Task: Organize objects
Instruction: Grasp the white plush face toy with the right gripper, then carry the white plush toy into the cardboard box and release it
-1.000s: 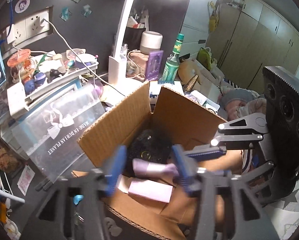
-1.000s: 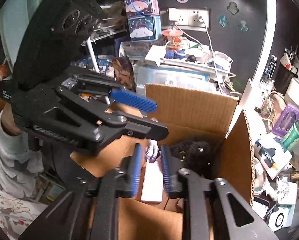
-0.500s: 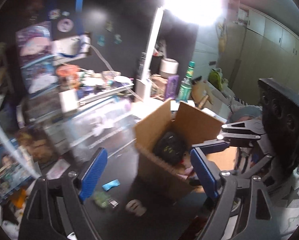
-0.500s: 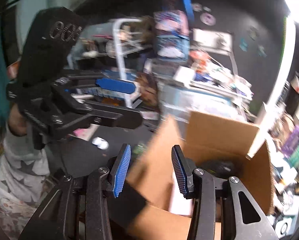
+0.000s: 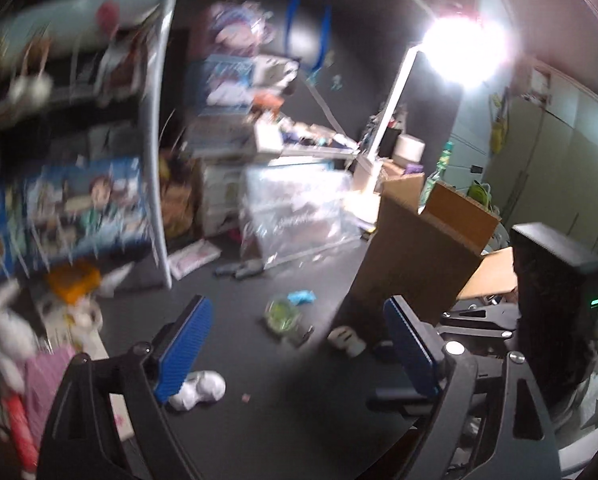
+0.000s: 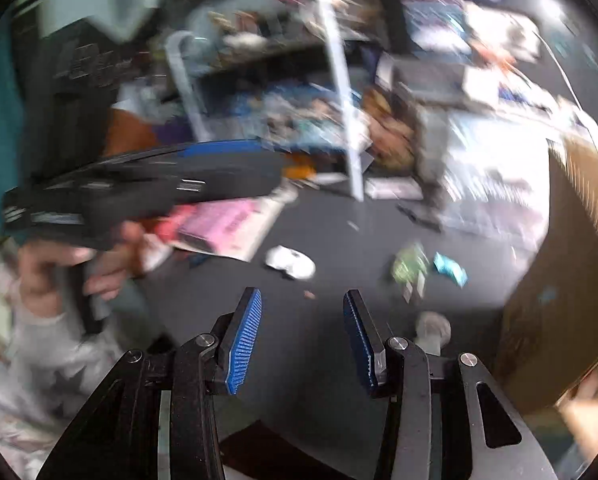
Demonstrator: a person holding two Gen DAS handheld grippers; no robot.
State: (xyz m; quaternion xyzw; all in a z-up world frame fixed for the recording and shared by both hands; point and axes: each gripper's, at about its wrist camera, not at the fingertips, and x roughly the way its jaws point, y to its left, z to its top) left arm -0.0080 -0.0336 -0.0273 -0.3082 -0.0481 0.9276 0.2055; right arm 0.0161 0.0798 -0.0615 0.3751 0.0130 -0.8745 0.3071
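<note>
L gripper (image 5: 295,354) jaws opening, empty; R gripper (image 6: 303,334) part-spread, empty. Aim white item (image 6: 291,263) first, slow approach, then cardboard box (image 5: 419,256).

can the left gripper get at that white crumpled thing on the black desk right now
Probably yes. The left gripper is opening with nothing between its fingers, and the white crumpled thing lies on bare desk just beside the left finger, with nothing over it. Blur hides finer detail.
</note>
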